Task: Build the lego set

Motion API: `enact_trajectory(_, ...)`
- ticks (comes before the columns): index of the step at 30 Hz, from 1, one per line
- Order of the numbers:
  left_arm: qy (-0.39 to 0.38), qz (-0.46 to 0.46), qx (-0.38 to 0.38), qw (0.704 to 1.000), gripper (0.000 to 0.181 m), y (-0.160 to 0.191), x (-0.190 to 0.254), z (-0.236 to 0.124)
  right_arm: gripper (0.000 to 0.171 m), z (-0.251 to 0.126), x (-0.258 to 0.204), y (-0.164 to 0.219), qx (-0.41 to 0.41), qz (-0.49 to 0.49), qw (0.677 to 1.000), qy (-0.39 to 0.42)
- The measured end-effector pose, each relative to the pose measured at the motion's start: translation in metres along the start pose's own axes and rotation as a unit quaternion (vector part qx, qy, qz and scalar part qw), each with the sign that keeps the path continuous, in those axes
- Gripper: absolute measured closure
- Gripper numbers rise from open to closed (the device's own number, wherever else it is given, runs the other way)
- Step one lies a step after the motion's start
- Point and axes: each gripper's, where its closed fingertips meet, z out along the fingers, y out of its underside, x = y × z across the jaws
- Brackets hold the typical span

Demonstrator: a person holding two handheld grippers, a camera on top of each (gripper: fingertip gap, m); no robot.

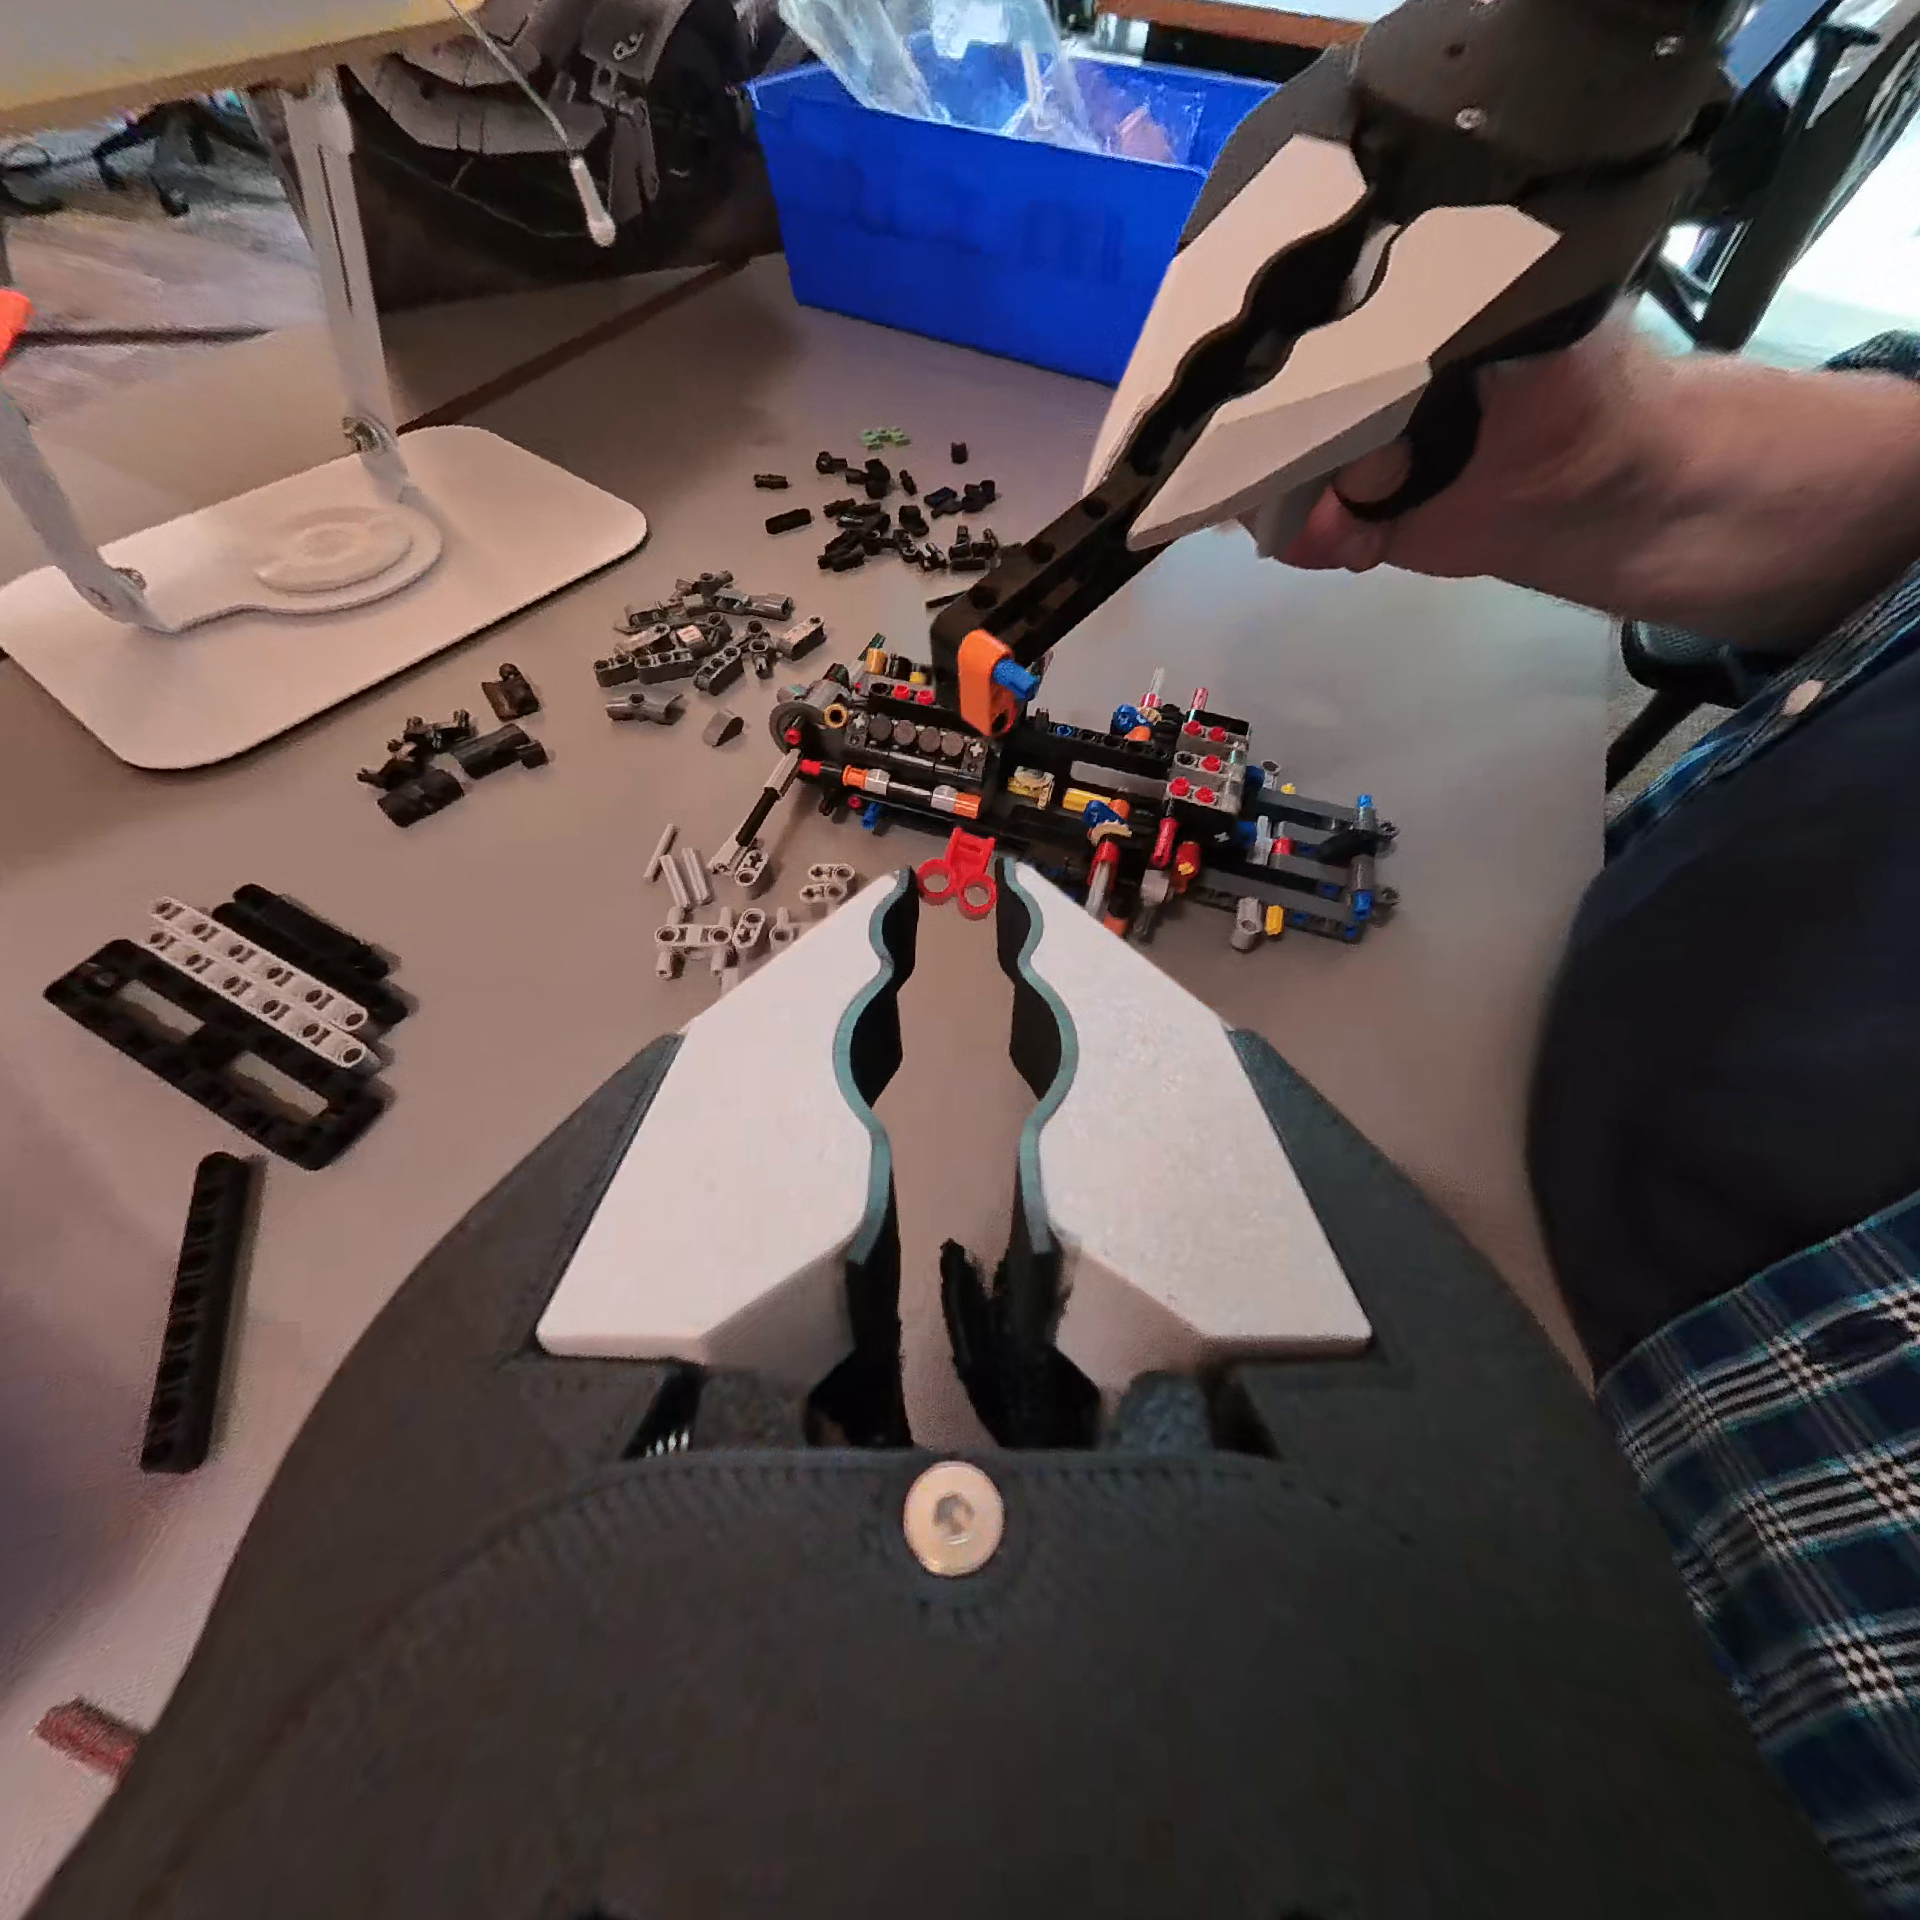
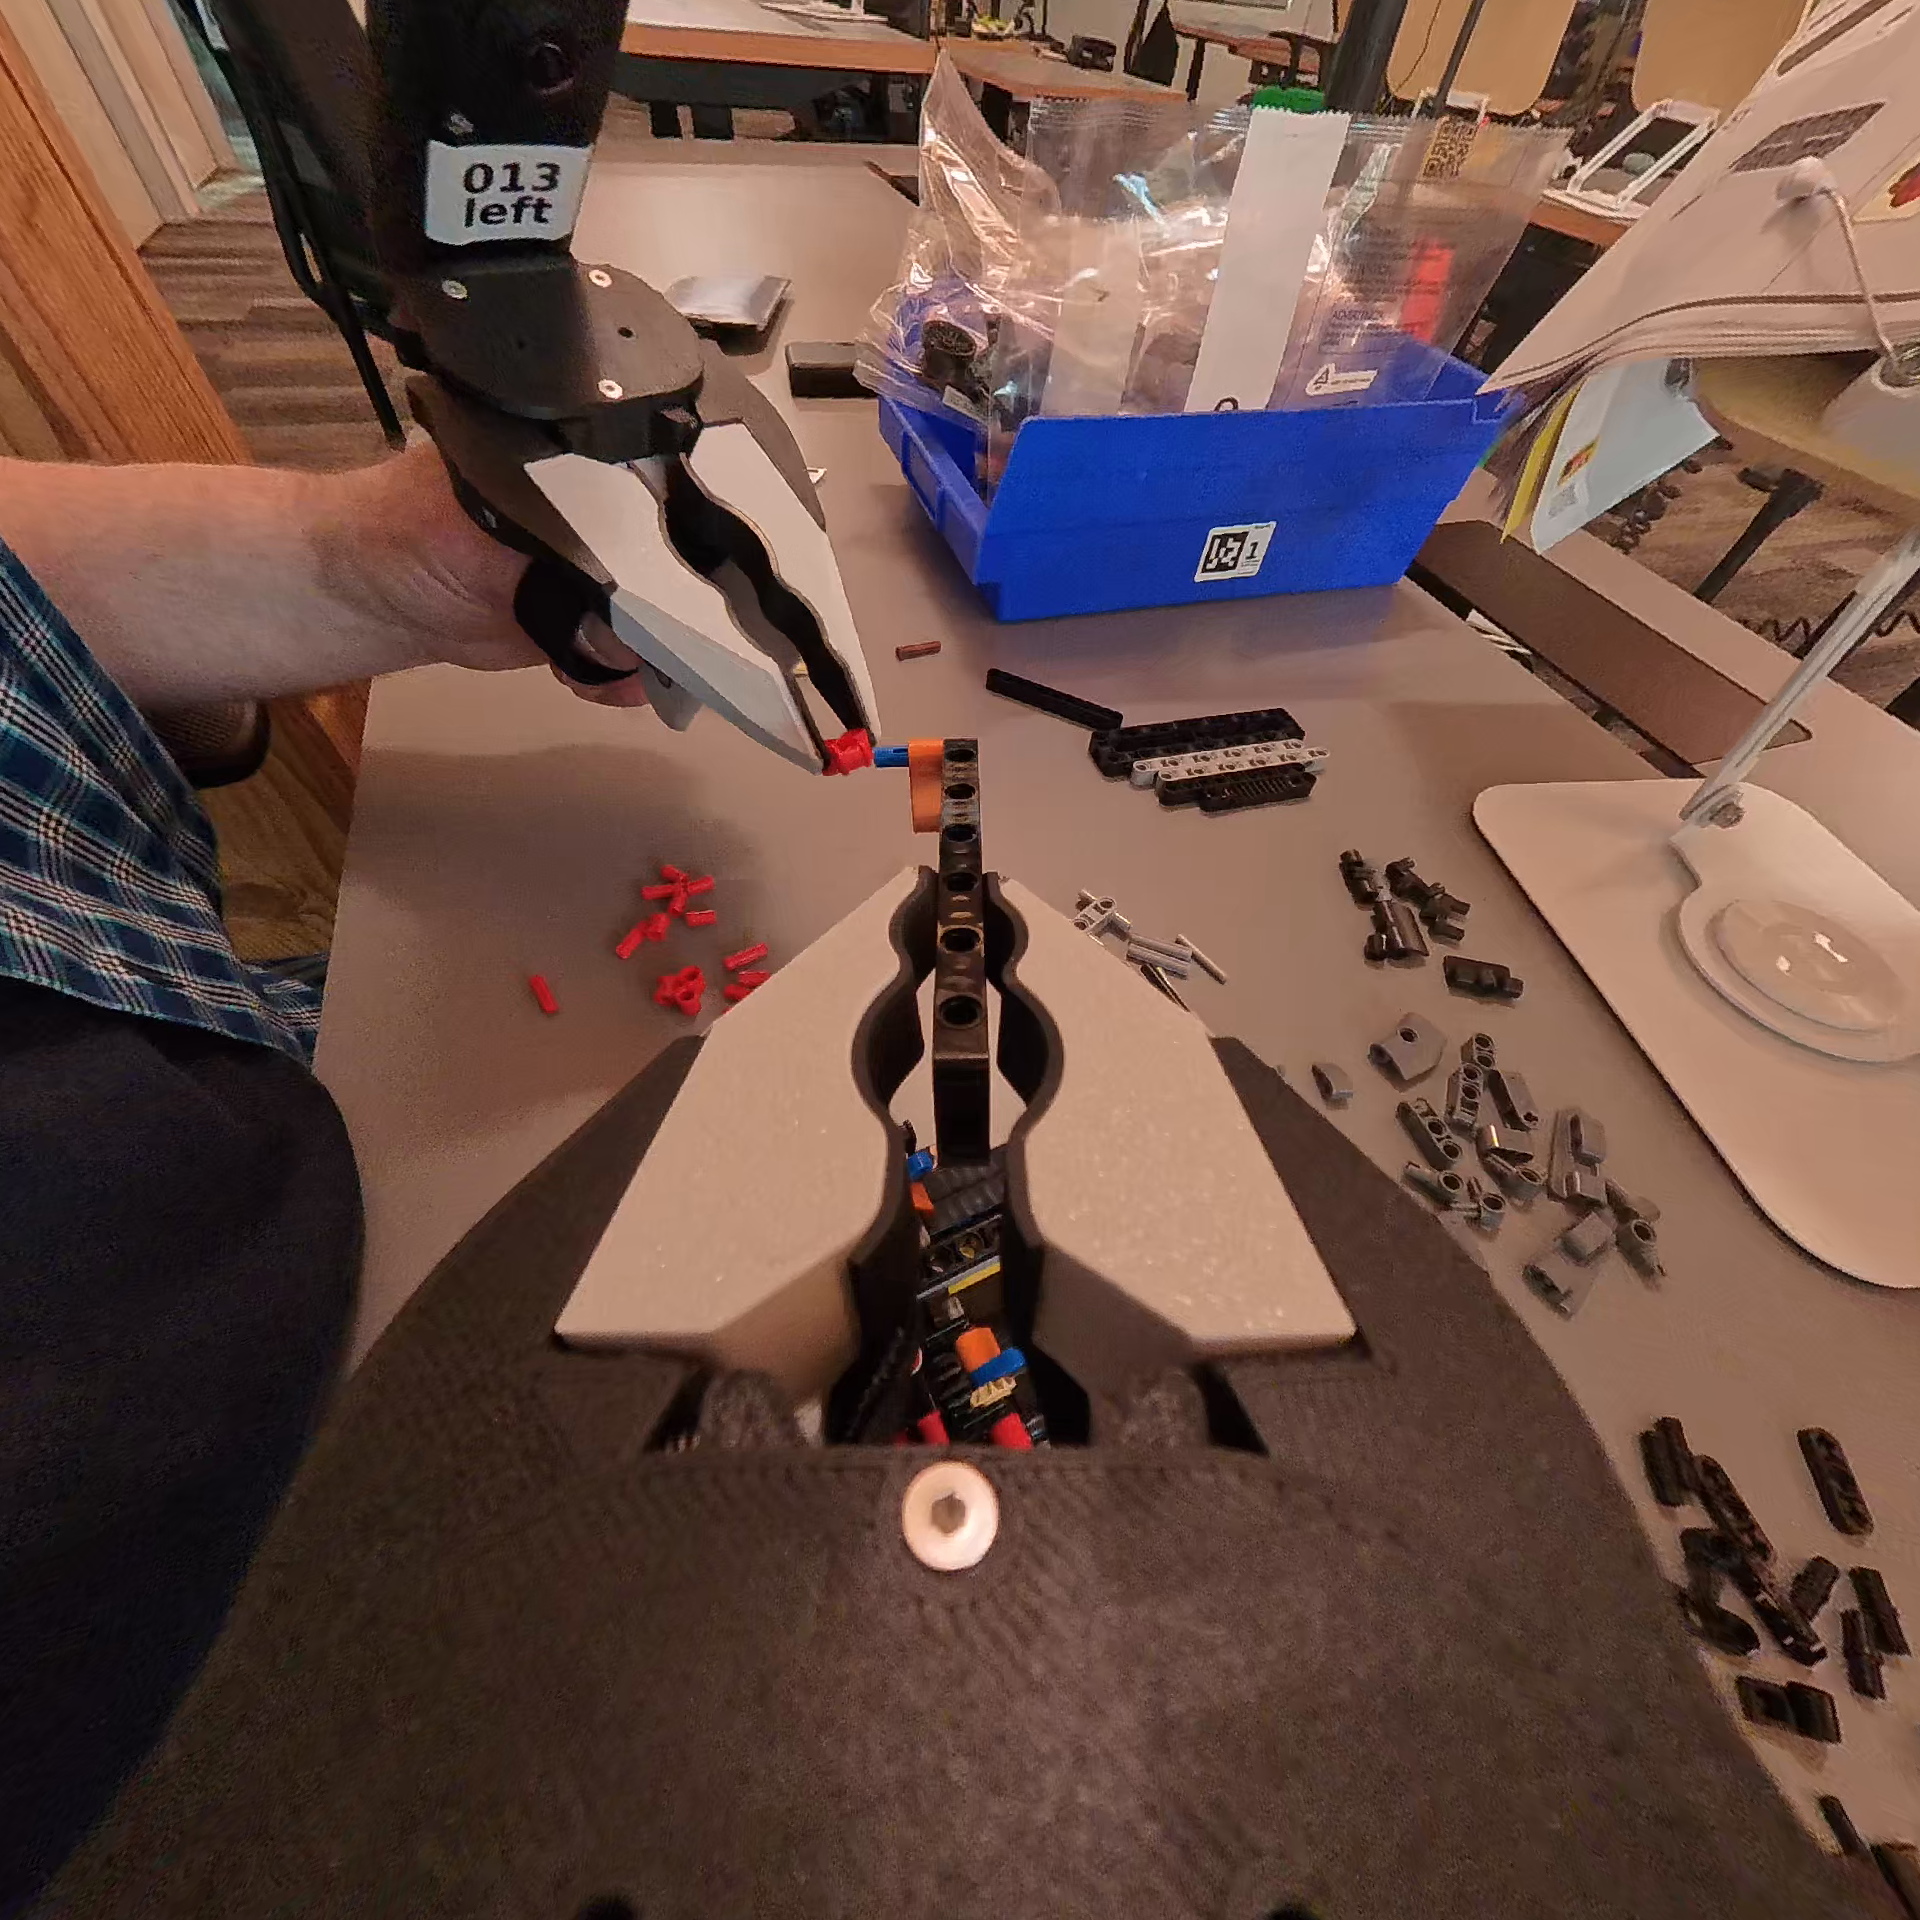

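Note:
My right gripper [image 2: 958, 883] is shut on a long black holed beam [image 2: 958, 935] and holds it in the air. An orange piece [image 2: 925, 795] with a blue pin [image 2: 888, 756] sits at the beam's far end. My left gripper [image 1: 956, 885] is shut on a small red connector [image 1: 951, 881]. In the right wrist view the red connector [image 2: 847, 750] is right at the tip of the blue pin. The partly built model [image 1: 1101, 790] lies on the grey table [image 1: 520, 1195] under the beam. The right gripper [image 1: 1117, 520] also shows in the left wrist view.
A blue bin [image 2: 1195, 499] of plastic bags stands at the back. A white stand base [image 1: 312, 582] holds a booklet [image 2: 1714, 208]. Piles lie about: black pins [image 1: 894, 509], grey connectors [image 1: 707, 644], black frames and beams [image 1: 229, 1018], red pins [image 2: 686, 945]. Tip to tip, the grippers are about 8 cm apart.

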Motion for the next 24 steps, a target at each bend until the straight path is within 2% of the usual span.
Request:
enact_trajectory(8, -0.011, -0.005, -0.026, 1.0, 0.168, 0.0115, -0.0063, 0.002, 0.166, 0.0004, 0.001, 0.0021, -0.001, 0.004, 1.0, 0.0)
enact_trajectory(24, 0.002, -0.035, -0.001, 0.999, 0.168, 0.0081, -0.0082, -0.0014, 0.166, 0.0015, 0.0007, 0.0031, -0.003, 0.007, 1.0, 0.001)
